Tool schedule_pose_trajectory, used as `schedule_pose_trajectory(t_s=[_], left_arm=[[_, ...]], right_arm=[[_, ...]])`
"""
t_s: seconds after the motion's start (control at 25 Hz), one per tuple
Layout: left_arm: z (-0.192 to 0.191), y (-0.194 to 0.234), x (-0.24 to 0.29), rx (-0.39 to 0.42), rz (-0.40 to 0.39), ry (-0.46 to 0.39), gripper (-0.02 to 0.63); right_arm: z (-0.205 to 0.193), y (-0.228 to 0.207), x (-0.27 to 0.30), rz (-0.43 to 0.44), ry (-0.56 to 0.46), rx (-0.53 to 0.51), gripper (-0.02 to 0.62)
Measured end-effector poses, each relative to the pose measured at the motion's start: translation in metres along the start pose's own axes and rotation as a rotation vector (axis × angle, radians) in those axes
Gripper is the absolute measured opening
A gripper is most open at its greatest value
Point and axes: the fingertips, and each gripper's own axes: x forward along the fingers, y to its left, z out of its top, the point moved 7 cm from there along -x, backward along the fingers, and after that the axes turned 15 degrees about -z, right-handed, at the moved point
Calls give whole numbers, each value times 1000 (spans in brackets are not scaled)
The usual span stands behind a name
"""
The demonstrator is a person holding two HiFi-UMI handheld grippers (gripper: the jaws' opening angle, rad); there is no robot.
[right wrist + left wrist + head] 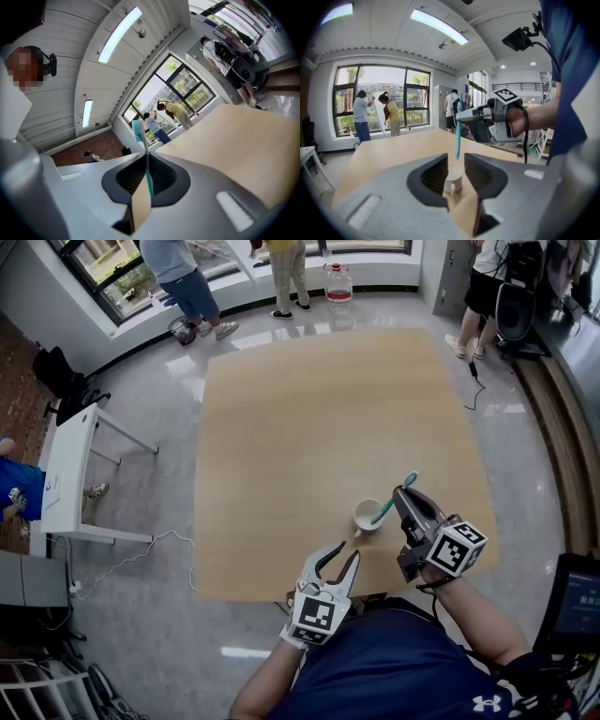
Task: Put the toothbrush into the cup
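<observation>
A wooden bench (pixel 309 427) is seen from above. The left gripper (pixel 342 557) is held spread, nothing pinched, just short of the white cup (pixel 367 516) near the front edge. The right gripper (pixel 403 495) is clamped on the teal toothbrush (pixel 395 500), dangled right over that cup.

Left hand-held gripper (pixel 454 161): jaws stand apart, pads pressing on nothing. A white cup (pixel 453 180) shows in the gap between them, upright on the table (pixel 389 152), handle turned toward the camera. Right hand-held gripper (pixel 461 115) reaches in level from the right, held by a hand (pixel 520 121) and clamped on a teal toothbrush (pixel 458 136). The toothbrush hangs near vertical over the cup. Whether its lower end has passed the rim cannot be told. Two persons (pixel 375 115) stand at the far window.
</observation>
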Motion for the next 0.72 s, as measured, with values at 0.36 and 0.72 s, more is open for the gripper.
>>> schedule_pose_trajectory(t_s=[0.36,0.72], left_arm=[[-3,8,14,-41,16,26,110],[-11,14,10,-93,25,21,110]], right_arm=[[-28,-50,46,-85,80,-58,28],[-66,-74,63,-133,159,-80,28]])
